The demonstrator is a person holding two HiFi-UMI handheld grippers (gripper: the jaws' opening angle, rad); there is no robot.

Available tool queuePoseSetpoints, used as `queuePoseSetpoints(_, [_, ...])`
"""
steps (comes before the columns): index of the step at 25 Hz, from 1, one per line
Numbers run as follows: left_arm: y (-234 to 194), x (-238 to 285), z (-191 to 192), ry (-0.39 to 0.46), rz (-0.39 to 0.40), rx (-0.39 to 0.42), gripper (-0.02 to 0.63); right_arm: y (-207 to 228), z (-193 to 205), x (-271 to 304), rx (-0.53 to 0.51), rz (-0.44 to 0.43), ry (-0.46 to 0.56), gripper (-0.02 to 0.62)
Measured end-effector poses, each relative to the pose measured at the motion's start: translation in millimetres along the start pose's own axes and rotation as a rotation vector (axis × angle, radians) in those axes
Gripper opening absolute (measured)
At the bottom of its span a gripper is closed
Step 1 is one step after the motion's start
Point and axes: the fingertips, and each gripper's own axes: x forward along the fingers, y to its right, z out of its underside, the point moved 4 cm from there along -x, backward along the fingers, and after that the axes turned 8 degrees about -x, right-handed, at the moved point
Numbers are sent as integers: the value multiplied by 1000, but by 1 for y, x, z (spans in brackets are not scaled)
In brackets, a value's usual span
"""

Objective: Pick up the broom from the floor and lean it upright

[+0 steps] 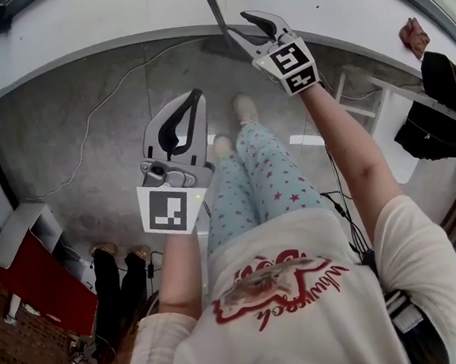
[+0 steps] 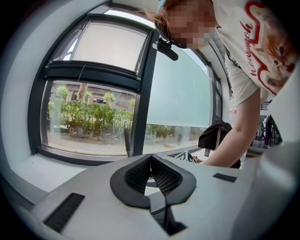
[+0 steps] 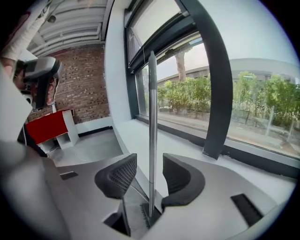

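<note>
Loosely between right jaws: broom (image 3: 152, 117)

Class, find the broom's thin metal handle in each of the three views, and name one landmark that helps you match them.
Head view: the broom's thin metal handle slants at top centre, by the right gripper.
Left gripper view: probably the handle, thin and dark before the window, left of centre.
Right gripper view: upright at centre, between that gripper's parted jaws.
Shared landmark: the white window ledge.

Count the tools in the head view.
2: left tool, shut, at centre-left; right tool, open around the broom handle, near the top. None seems hidden.
</note>
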Motion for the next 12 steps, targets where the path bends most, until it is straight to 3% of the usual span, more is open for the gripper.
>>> queuePoseSetpoints(4, [6,-20,-8,29,28,19,20,-16,-29,-43,29,119,57,158])
queuePoseSetpoints(6, [10,-32,-14,53,46,25,20,-32,-52,-70,40,184,87,48])
queuePoseSetpoints(12, [48,-80,-32,70,123,53,20,-112,-149,-183,99,236,358,25])
